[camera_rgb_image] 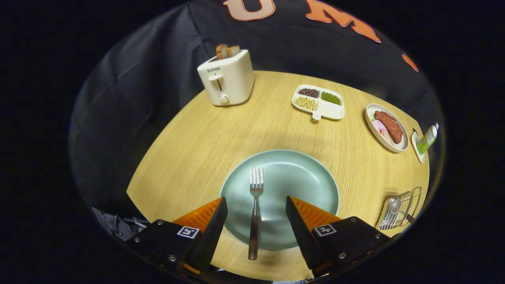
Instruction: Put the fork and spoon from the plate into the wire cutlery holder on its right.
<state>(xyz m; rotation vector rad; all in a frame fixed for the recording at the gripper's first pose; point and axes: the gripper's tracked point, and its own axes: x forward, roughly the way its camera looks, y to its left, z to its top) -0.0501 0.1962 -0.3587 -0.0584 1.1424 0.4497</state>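
- The jaws (256, 213) are standing wide open and empty, one on each side of the fork (255, 211).
- The fork is lying on the plate (303, 177), its long axis running straight ahead between them, prongs pointing away, handle overhanging the rim toward the surface's near edge.
- The wire holder (399, 210), right of the plate, seems to be holding a spoon (393, 208) already.

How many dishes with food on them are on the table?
2. A divided tray of beans sits beyond the green plate, right of the toaster. An oval dish of meat lies further right, above the wire holder. The open gripper straddles the fork.
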